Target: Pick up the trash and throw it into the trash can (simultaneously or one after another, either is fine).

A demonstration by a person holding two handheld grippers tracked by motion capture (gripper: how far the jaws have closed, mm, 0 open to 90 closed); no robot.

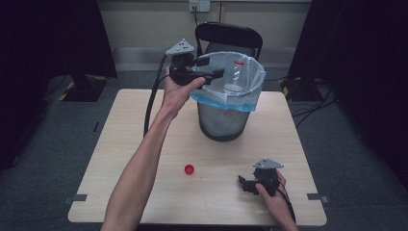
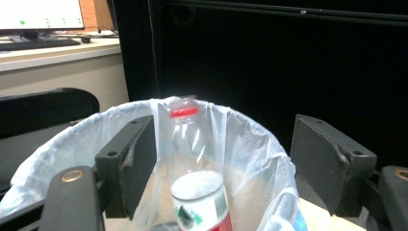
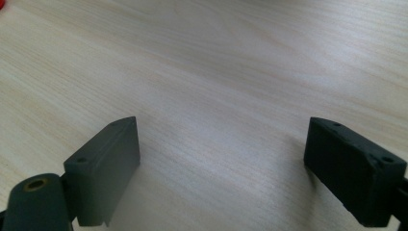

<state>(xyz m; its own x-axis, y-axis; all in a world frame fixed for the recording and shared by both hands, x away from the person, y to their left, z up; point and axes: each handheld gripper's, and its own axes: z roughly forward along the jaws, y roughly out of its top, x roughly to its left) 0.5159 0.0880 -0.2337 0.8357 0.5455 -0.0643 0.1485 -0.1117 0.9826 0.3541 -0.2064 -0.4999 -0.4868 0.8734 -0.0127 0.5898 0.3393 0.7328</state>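
The left gripper (image 1: 214, 73) is held up at the rim of the wire waste bin (image 1: 223, 120), which stands on the far middle of the worktop (image 1: 144, 144) and is lined with a clear bag with a blue edge (image 1: 240, 103). Its fingers (image 2: 127, 163) are spread wide and hold nothing. A clear plastic bottle (image 2: 195, 163) with a red cap ring and a red label stands upright inside the bin, beyond the fingers and between them in the left gripper view, not touching either. The right gripper (image 1: 245, 184) rests low over the near right of the worktop, fingers (image 3: 108, 168) spread over bare wood. A small red cap (image 1: 189, 169) lies on the worktop, well to its left.
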